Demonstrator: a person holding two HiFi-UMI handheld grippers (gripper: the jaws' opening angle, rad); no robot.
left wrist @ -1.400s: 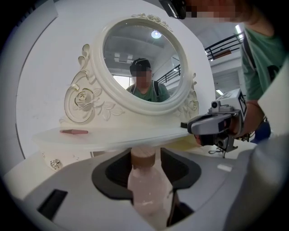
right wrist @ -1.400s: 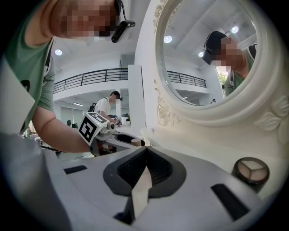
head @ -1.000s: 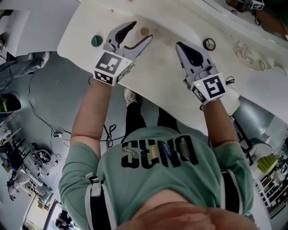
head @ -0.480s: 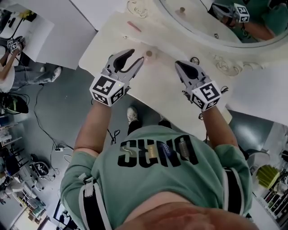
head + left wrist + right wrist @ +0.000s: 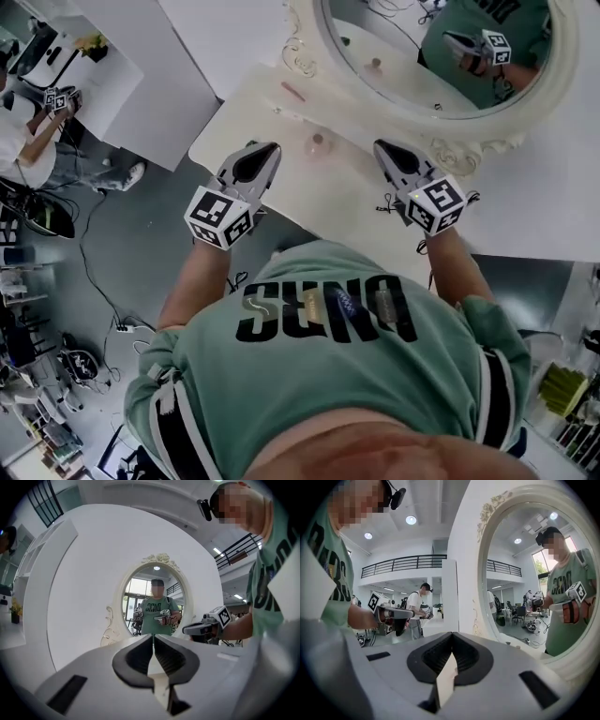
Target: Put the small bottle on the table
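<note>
The small bottle [image 5: 319, 143] is standing on the white desk [image 5: 323, 192], close to the foot of the oval mirror [image 5: 403, 89]. It is too small and soft in the head view to show more than a pale pinkish body with a narrower top. It is probably going to handle as a light, stiff, smooth-sided thing, likely glass or hard plastic. That would make it easy to tip or skid away with a nudge, and it could slip out of a grip taken too high. The safest hold would be across the widest part of the body, below the neck, with the jaws coming in level and squeezing gently. The left gripper [image 5: 270, 148] is hovering just left of the bottle and slightly nearer the person. Its jaws are closing right down until the dark pads are meeting, with nothing between them. The right gripper [image 5: 382, 146] is hanging on the other side, a little farther from the bottle, and its jaws are likewise resting together and empty. The bottle is therefore sitting between the two grippers and clear of both, touching neither. Neither gripper view is showing it, since both cameras are looking over it toward the mirror and the room. With the bottle apparently upright on the desk and both jaws empty, the placing is looking finished.
</note>
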